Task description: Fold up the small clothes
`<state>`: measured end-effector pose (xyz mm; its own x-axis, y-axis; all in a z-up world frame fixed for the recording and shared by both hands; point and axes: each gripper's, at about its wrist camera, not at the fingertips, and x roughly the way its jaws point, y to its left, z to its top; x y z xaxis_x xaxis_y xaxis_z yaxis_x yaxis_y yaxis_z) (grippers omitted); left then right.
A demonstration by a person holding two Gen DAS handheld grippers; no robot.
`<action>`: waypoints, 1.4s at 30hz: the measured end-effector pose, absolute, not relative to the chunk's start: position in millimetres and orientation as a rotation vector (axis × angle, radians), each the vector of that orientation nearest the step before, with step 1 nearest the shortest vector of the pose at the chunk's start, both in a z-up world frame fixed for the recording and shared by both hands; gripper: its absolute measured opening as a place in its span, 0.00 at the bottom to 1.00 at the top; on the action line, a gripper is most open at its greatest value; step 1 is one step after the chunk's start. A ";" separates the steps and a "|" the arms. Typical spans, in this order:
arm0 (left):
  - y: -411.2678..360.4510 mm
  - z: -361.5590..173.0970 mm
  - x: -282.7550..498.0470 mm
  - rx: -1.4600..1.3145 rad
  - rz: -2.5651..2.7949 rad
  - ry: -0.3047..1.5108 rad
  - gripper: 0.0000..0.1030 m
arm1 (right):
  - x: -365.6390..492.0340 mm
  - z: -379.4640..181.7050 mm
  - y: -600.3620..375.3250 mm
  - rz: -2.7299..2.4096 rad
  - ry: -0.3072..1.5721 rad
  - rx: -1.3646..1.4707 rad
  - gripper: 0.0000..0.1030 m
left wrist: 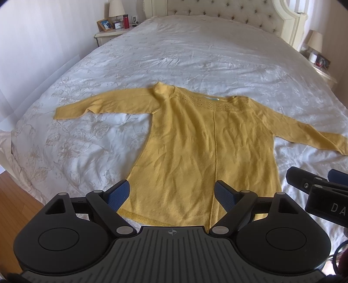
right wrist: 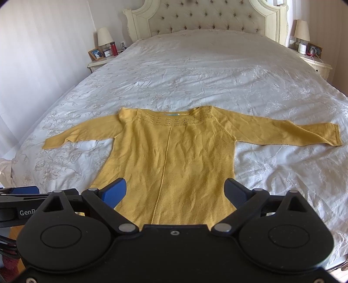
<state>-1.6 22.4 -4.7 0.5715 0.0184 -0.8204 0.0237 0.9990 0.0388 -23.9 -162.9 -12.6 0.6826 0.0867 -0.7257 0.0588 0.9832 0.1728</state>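
Left wrist view: sweater [left wrist: 195, 148] flat on bed [left wrist: 152, 54], unfolded. My left gripper [left wrist: 171, 192] and right gripper [right wrist: 175, 191] both spread, empty. Next: pinch sleeve [left wrist: 97, 106], fold inward.

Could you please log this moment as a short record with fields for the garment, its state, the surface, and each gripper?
garment: yellow sweater, knit, long sleeves
state: spread flat, unfolded, both sleeves stretched out sideways, neckline toward the headboard
surface: white bedspread on a bed
left gripper: open, empty, above the hem near the sweater's left corner
right gripper: open, empty, above the hem
fold progress: none visible yet
surroundings: nightstand with lamp and red bottle; second lamp on the other side
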 end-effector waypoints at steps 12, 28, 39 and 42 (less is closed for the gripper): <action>24.4 -6.8 -2.3 0.044 -0.004 0.967 0.83 | -24.3 -13.2 -162.8 0.017 0.821 0.188 0.94; 38.0 -13.1 22.7 0.035 0.011 1.000 0.83 | -3.0 -21.1 -154.1 0.023 0.860 0.220 0.94; 51.4 -20.1 78.9 0.021 -0.015 1.047 0.82 | 45.7 -27.3 -147.4 0.004 0.911 0.247 0.94; 54.8 -21.7 100.6 0.021 -0.026 1.051 0.82 | 63.1 -31.0 -149.0 -0.004 0.915 0.275 0.94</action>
